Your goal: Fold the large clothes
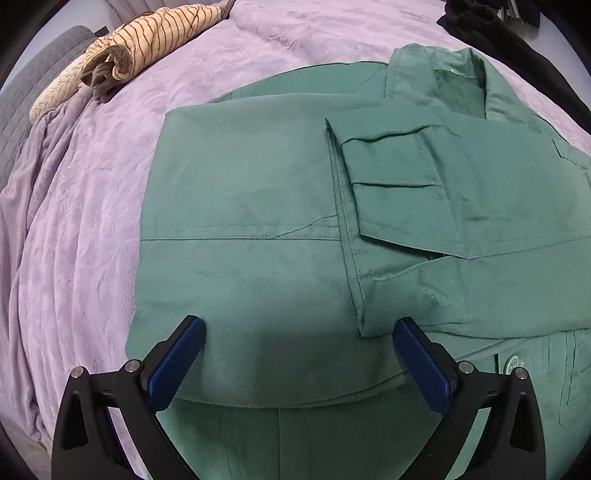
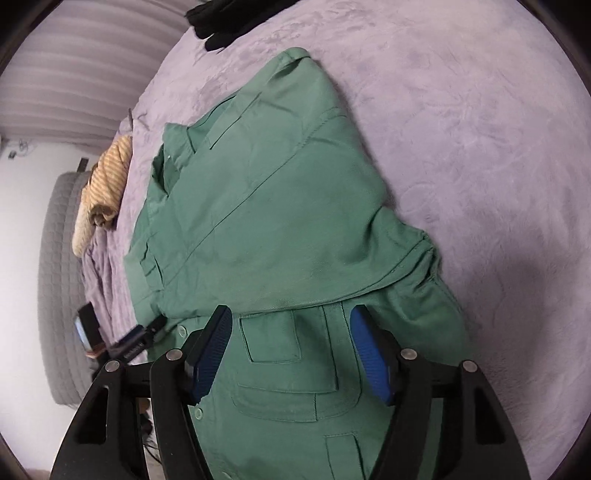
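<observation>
A large green work jacket (image 1: 258, 206) lies partly folded on a purple blanket (image 1: 74, 229), both sleeves laid across the body and the collar (image 1: 454, 74) at the far end. My left gripper (image 1: 299, 325) is open and empty, hovering just above the jacket's folded left side. The jacket (image 2: 280, 206) also fills the right wrist view, its lower front with pockets and buttons nearest. My right gripper (image 2: 290, 314) is open and empty above a chest pocket (image 2: 273, 339). The left gripper (image 2: 144, 334) shows at the jacket's left edge in that view.
A striped beige garment (image 1: 147, 40) lies rolled at the blanket's far left, also visible in the right wrist view (image 2: 107, 177). Black clothing (image 1: 480, 26) sits at the far right corner. A grey quilted cushion (image 2: 62, 280) borders the bed's edge.
</observation>
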Motion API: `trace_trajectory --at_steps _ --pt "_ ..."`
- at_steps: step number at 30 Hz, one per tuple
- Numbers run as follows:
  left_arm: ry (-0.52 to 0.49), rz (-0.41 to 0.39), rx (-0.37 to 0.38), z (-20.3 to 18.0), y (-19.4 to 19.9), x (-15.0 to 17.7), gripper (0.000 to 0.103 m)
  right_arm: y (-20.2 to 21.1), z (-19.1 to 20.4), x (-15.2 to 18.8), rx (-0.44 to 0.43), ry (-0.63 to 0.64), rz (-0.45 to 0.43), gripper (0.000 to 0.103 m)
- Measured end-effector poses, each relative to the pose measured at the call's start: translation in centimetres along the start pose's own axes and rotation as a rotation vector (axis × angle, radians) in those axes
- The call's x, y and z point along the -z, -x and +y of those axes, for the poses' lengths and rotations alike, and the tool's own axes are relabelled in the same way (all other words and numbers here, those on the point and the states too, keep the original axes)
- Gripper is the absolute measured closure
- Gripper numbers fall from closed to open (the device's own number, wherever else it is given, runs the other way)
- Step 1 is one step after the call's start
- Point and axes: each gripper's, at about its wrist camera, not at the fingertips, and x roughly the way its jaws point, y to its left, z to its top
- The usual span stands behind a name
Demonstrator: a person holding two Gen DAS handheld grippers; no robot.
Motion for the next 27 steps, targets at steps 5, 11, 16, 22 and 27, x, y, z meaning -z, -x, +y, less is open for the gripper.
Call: trace_trajectory --at_steps 5,11,16,22,27 --pt "-0.029 -0.012 -0.006 -0.2 -0.1 -0.2 0.000 -0.2 -2.2 -0.8 -0.054 -0.146 -0.062 0.061" --pt "0.004 0.002 0.001 0.5 0.4 0.1 0.000 -0.2 -4.0 -0.5 0.009 -0.161 -0.049 0.100" --pt "0.019 0.003 -0.040 1.2 1.4 0.6 0.000 1.5 -2.9 0.3 0.088 -0.060 -0.024 0.099" --pt "0.045 0.013 -0.025 1.8 3.3 1.7 0.000 2.4 -1.1 1.1 0.122 0.050 -0.009 0.099" --pt "0.043 -0.001 -0.052 1.5 4.5 2.9 0.000 1.9 0.4 1.2 0.121 0.096 0.009 0.099"
